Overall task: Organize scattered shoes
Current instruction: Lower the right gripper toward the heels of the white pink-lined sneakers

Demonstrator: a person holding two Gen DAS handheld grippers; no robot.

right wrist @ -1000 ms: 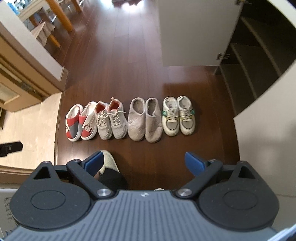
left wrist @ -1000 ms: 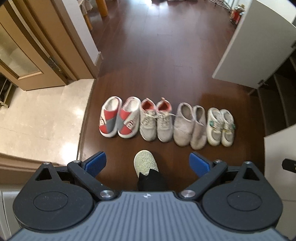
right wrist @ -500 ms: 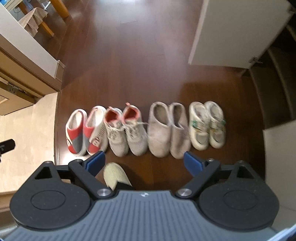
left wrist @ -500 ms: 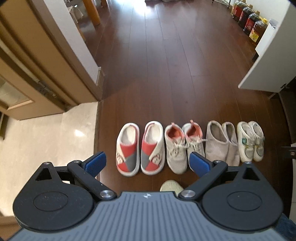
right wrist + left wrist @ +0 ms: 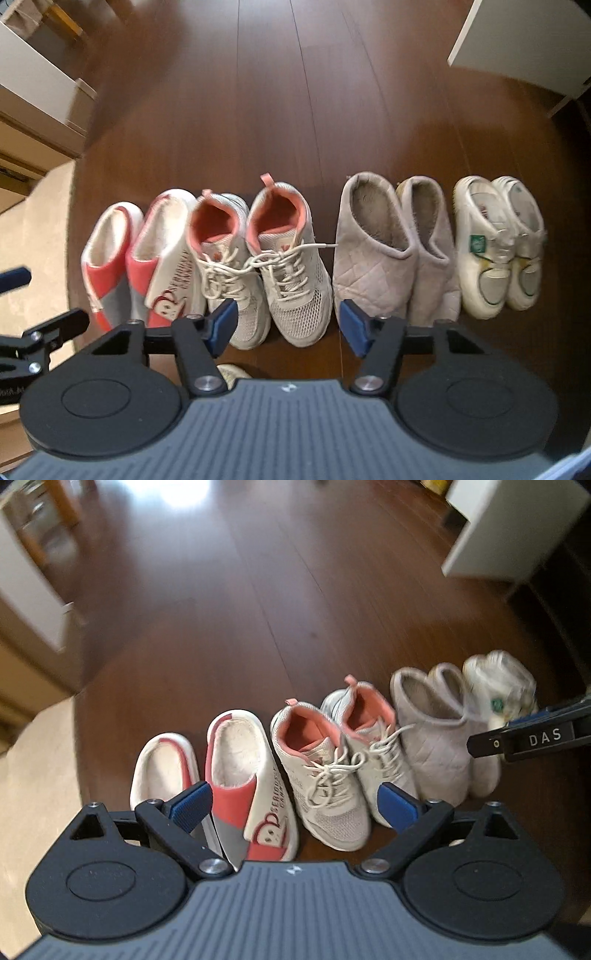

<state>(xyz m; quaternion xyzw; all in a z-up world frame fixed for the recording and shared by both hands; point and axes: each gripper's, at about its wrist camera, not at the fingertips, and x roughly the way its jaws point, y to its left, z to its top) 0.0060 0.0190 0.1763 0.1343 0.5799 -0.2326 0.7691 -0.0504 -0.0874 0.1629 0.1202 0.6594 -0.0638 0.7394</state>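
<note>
Four pairs of shoes stand in a row on the dark wood floor. From the left: red and white slippers (image 5: 147, 254) (image 5: 243, 775), grey sneakers with pink lining (image 5: 273, 254) (image 5: 332, 760), beige quilted slippers (image 5: 391, 243) (image 5: 432, 723), white shoes with green marks (image 5: 498, 243) (image 5: 498, 690). My left gripper (image 5: 295, 805) is open and empty, low over the red slipper and left sneaker. My right gripper (image 5: 288, 325) is open and empty, just above the toe of the right sneaker. The right gripper's side shows in the left wrist view (image 5: 532, 738).
A white cabinet door (image 5: 524, 44) stands at the back right, with dark shelves behind it. A door frame (image 5: 40, 92) and a pale tiled floor (image 5: 33, 229) lie to the left. A person's green slipper toe (image 5: 232, 371) shows below the right gripper.
Both grippers have dropped lower and closer to the row of shoes. The right gripper's jaws have narrowed somewhat. The shoes have not moved.
</note>
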